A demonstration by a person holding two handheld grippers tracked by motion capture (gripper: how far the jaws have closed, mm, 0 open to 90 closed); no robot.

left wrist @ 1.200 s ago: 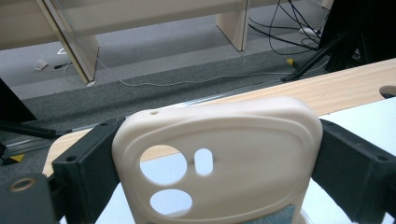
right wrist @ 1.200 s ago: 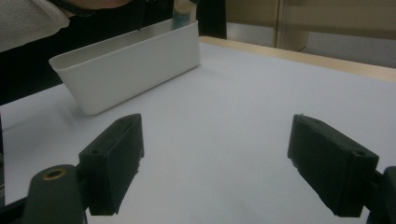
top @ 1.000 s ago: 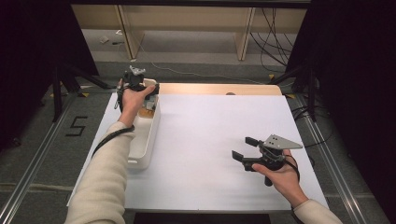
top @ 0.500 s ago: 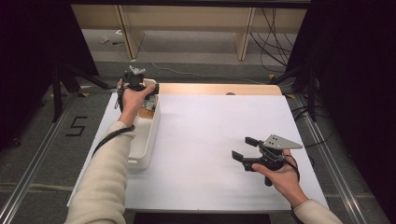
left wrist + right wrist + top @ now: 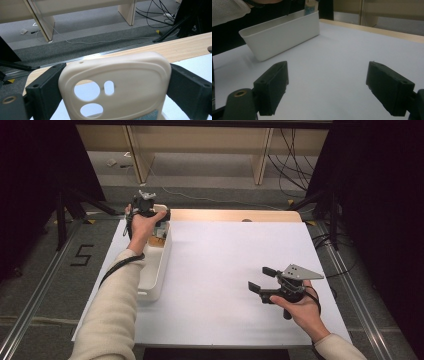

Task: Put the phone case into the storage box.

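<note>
Left gripper (image 5: 110, 100) clamps a cream phone case (image 5: 115, 85) by its side edges, over the white bin (image 5: 155, 265) at the worktop's far left corner. Right gripper (image 5: 332, 90) spread, idle. Risk: edge-only hold may slip, dropping the case.

The left claw (image 5: 151, 218) sits in the upper left of the high view at the end of an outstretched sleeved arm, its jaws clamped against both sides of a cream phone case (image 5: 116, 83). The right claw (image 5: 260, 279), in the lower right, is held low with its jaws spread wide apart, gripping nothing.
</note>
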